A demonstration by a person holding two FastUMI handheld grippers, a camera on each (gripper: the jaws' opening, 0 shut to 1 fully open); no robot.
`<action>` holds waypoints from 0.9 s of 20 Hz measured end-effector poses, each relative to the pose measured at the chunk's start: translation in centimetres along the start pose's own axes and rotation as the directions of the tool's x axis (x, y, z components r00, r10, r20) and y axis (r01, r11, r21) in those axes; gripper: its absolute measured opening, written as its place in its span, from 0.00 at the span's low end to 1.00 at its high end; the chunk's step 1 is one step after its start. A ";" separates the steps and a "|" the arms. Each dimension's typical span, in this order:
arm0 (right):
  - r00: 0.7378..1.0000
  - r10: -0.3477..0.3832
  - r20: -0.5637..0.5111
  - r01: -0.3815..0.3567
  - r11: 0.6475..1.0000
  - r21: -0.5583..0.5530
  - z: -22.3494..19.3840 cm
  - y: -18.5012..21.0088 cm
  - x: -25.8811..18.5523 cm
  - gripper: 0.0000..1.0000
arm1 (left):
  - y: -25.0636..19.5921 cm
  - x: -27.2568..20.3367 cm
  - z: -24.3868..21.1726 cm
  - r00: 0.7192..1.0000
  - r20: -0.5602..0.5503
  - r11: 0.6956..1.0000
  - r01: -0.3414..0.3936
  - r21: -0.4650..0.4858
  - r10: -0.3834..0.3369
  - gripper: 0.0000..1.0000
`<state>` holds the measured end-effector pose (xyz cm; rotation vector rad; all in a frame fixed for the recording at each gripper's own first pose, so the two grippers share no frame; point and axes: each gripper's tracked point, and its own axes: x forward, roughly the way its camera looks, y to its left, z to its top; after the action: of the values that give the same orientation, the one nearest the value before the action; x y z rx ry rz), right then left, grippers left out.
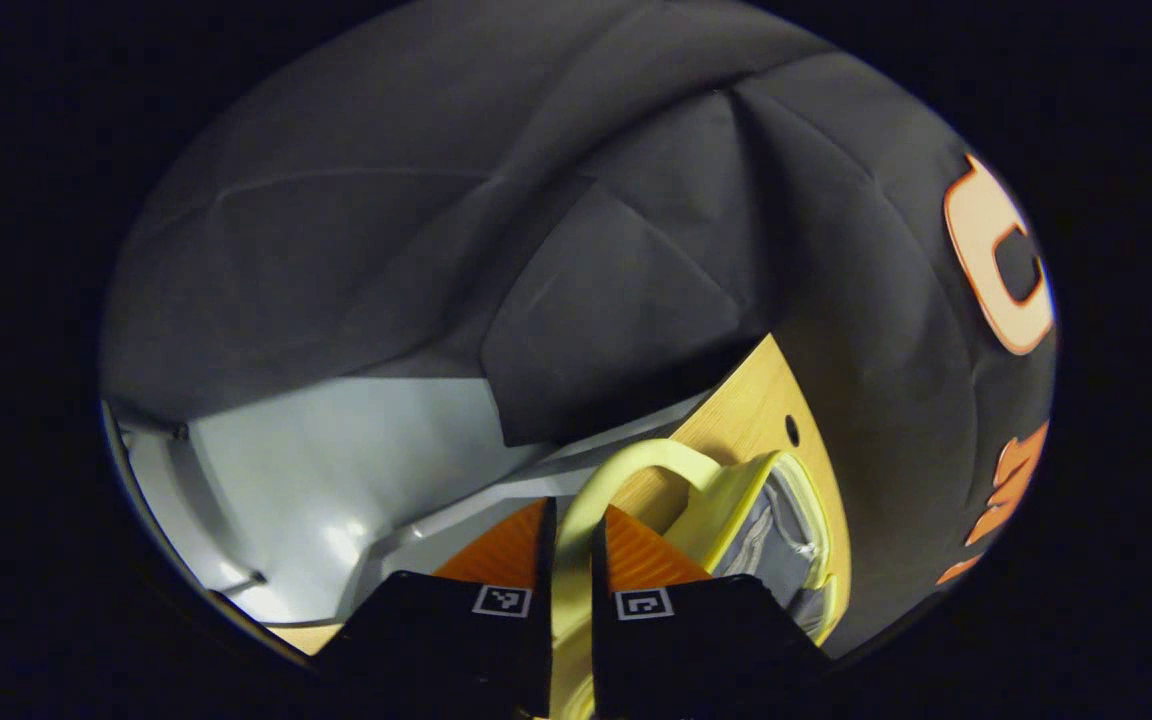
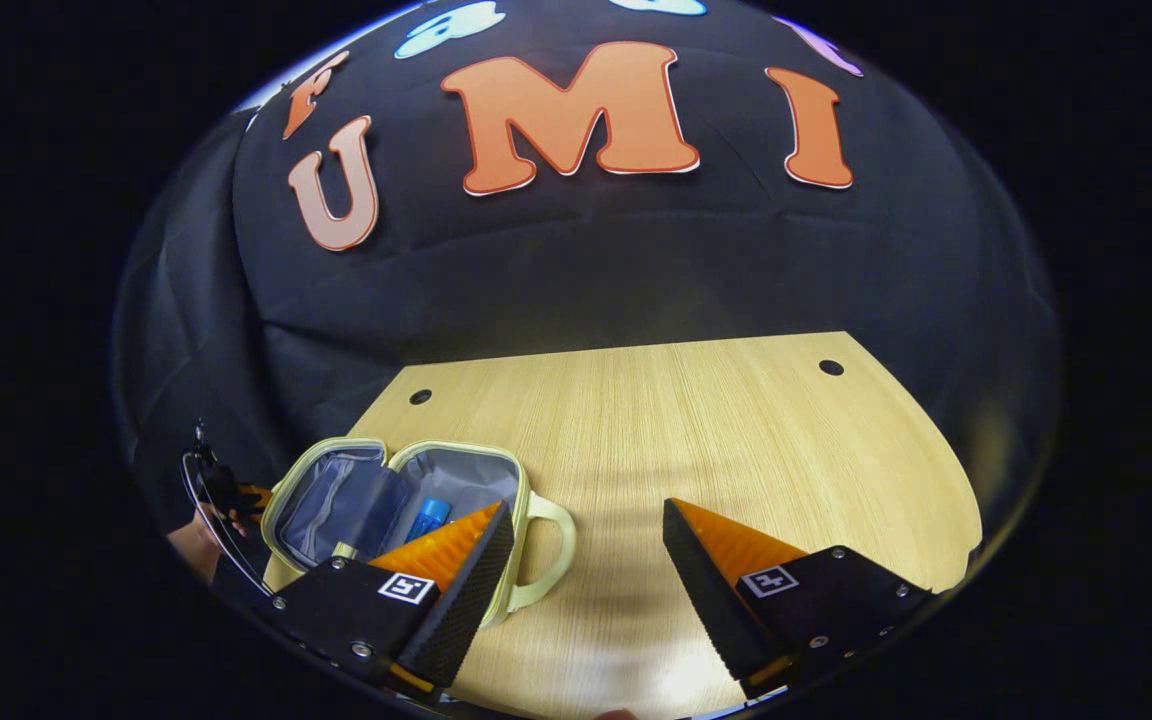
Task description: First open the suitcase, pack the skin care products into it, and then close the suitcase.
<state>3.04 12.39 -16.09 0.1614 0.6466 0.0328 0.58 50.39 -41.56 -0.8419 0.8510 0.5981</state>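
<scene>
Black cloth walls close in the booth behind a pale wooden desk (image 2: 696, 420), bare across the centre and right of the right gripper view. At lower left of that view the suitcase (image 2: 406, 500), a small yellow-trimmed case with grey lining, lies open flat with a blue skin care tube (image 2: 428, 518) inside. The right claw (image 2: 586, 560) hovers wide open over the desk, holding nothing. In the left gripper view the left claw (image 1: 572, 560) is pinched on the case's yellow handle (image 1: 636, 462) at lower centre. Packing looks done or nearly so; the next move likely calls for swinging that half over to close the case.
</scene>
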 end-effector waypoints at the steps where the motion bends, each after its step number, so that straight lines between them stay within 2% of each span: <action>1: 1.000 -0.002 0.002 0.003 1.000 -0.010 0.0 -0.2 -0.1 0.96 | -0.2 -1.4 0.6 1.000 0.015 0.999 -0.002 0.037 0.002 0.16; 3: 1.000 -0.003 0.002 0.003 1.000 -0.011 -0.1 -0.4 -0.1 0.96 | -1.4 -1.9 1.0 0.999 0.042 0.995 0.022 0.097 -0.026 0.07; 9: 0.999 0.042 0.018 -0.042 0.999 0.001 0.5 -0.2 0.3 0.96 | -5.0 -9.2 3.7 0.981 0.162 0.973 0.073 0.218 -0.110 0.06; 13: 0.996 0.079 0.034 -0.079 0.997 0.002 1.1 0.1 0.3 0.96 | -8.7 -14.2 4.2 0.959 0.228 0.942 0.091 0.323 -0.171 0.06; 18: 0.991 0.120 0.060 -0.120 0.993 0.002 1.9 -0.1 -0.4 0.96 | -14.7 -19.8 2.7 0.923 0.249 0.905 0.187 0.382 -0.295 0.06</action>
<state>3.86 12.02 -14.37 0.2058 0.5763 0.1416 1.96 42.11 -18.19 -0.5006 0.5377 0.3252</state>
